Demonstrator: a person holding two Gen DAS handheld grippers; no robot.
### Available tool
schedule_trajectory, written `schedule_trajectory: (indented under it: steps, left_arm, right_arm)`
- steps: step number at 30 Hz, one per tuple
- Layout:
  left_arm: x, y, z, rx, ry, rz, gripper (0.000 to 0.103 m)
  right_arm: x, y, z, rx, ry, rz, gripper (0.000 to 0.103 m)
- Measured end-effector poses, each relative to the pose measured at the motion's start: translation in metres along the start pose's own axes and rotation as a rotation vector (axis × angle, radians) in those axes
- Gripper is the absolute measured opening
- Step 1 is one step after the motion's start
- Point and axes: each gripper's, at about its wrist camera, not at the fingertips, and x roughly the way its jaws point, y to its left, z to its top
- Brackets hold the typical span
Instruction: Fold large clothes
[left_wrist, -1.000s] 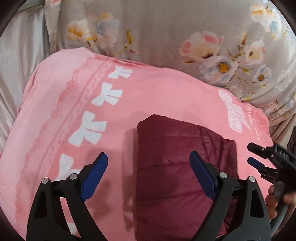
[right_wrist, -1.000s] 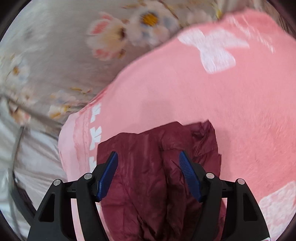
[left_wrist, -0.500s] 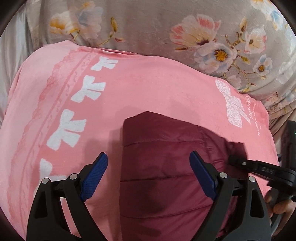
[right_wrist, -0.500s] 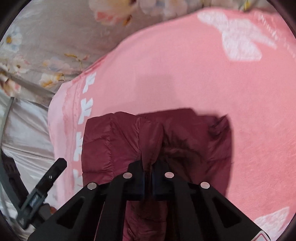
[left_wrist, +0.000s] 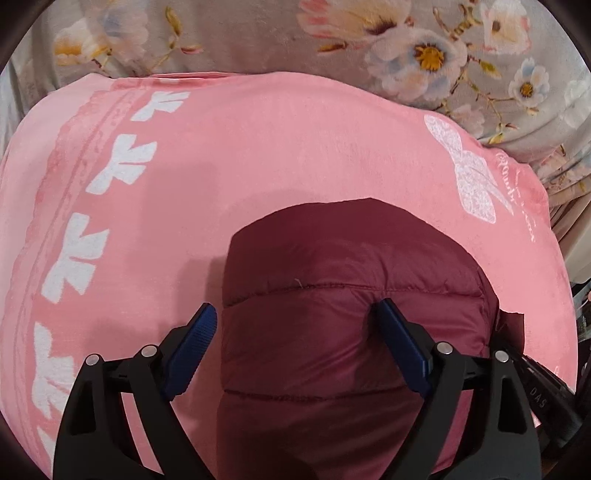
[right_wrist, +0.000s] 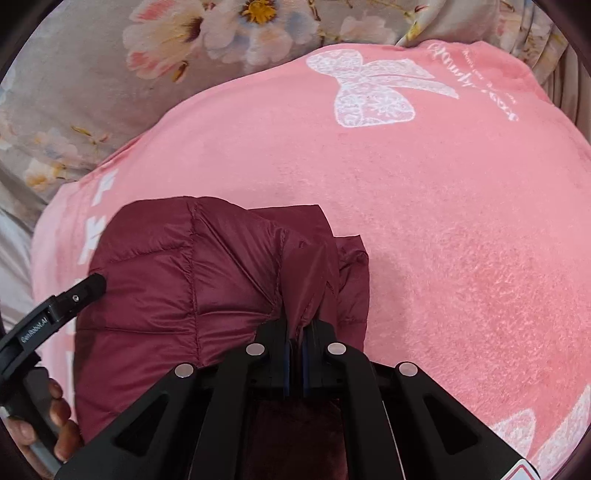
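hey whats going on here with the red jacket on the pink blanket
A person is folding a maroon puffer jacket on a pink blanket with a handheld gripper in each hand. The right gripper is shut on a pinched fold of the jacket's fabric. The left gripper is open, its jaws straddling the jacket's quilted left part, gripping nothing yet.

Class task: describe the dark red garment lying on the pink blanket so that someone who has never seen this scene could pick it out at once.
Find the large pink blanket with white bows, spread over grey floral bedding. Near its front edge lies a folded maroon puffer jacket, the only dark, shiny, stitched-quilted thing on the soft pink cloth.
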Motion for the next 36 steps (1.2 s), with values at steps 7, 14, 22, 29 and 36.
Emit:
schedule_trajectory:
  steps: [7, 14, 22, 29, 36]
  left_arm:
    - [0.024, -0.005, -0.010, 0.012, -0.007, 0.029, 0.089]
    - [0.037, -0.006, -0.017, 0.007, -0.035, 0.048, 0.096]
    - [0.044, -0.007, -0.022, 0.009, -0.062, 0.067, 0.098]
    - [0.045, -0.010, -0.025, 0.026, -0.088, 0.093, 0.098]
    - [0.047, -0.012, -0.028, 0.031, -0.106, 0.105, 0.098]
  right_arm:
    - [0.019, 0.003, -0.012, -0.034, -0.056, -0.042, 0.004]
    - [0.026, 0.003, -0.021, -0.038, -0.115, -0.040, 0.004]
    - [0.029, -0.001, -0.026, -0.036, -0.162, -0.016, 0.004]
    - [0.030, -0.004, -0.029, -0.022, -0.186, 0.015, 0.005]
    - [0.030, -0.010, -0.031, 0.006, -0.201, 0.058, 0.005]
